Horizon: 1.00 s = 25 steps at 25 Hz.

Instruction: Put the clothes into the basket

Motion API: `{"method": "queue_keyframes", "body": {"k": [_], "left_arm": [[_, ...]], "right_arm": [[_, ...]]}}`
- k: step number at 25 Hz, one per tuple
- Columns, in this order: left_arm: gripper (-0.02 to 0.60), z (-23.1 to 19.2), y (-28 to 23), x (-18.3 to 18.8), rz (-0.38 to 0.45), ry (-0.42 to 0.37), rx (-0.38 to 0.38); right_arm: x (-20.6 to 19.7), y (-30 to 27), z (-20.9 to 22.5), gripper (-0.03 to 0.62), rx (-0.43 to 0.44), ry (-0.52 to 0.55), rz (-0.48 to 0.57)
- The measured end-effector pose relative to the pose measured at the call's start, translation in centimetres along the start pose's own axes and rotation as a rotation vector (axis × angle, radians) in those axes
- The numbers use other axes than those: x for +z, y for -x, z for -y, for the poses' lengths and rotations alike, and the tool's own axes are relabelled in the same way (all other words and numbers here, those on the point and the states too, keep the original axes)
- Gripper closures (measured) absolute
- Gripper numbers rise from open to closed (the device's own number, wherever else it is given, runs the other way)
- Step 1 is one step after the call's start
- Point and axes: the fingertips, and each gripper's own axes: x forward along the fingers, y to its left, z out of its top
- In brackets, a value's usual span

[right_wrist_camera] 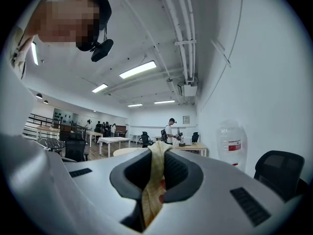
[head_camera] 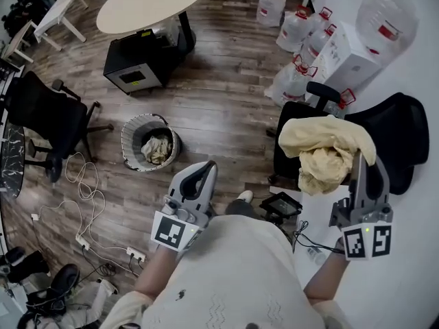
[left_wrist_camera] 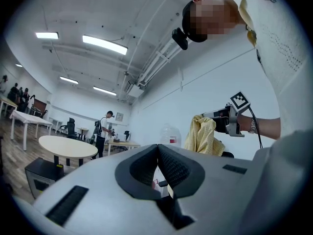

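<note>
1. pale yellow crumpled cloth garment [head_camera: 328,153]: pinched between the closed jaws of the right gripper [head_camera: 357,166], held up in the air, well apart from the round grey woven basket [head_camera: 130,132].
2. left gripper [head_camera: 204,173]: jaws pressed together, nothing between them.
3. probably light, soft and limp, with no stiffness, so sags around the pinch; best taken by a thick bunched fold, as here.
4. no clear long axis: bunched into a lump, loose folds hanging downward from the jaws.
</note>
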Motion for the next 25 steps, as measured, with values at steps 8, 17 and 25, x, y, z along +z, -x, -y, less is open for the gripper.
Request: {"method": "queue_keyframes", "body": {"k": [8, 17, 25], "left_arm": [[0.561, -1.4, 2.8, 1.1, 0.016, -0.013, 0.059], [0.563, -9.4, 9.9, 2.4, 0.025, -0.006, 0.125], [0.563, -15.1, 14.6, 4.0, 0.037, -0.008, 0.176]], "right_arm": [[0.0, -0.9, -3.0, 0.553, 0.068, -0.010, -0.009], [0.5, -4.5, -13.6, 0.553, 0.141, 0.000, -0.010], [1.5, -7.5, -21.7, 0.553, 0.212, 0.031, -0.016]]}}
